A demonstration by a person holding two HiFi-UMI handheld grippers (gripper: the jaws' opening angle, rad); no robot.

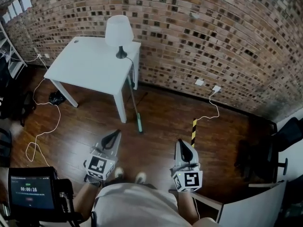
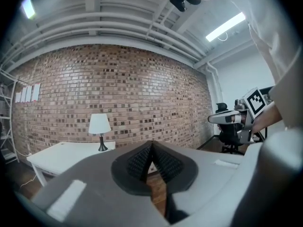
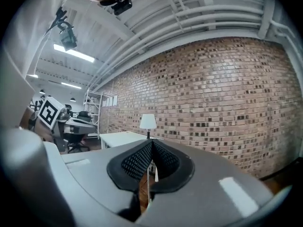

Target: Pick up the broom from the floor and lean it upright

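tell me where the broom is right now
In the head view the broom leans against the white table's near-right corner, near the lamp, its head on the floor.

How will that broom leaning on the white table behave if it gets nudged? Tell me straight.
The broom would probably slide sideways easily, since its thin handle seems only to rest against the table edge. It looks light, with a slim pole and a small head. The glossy wooden floor may let the head skid out.
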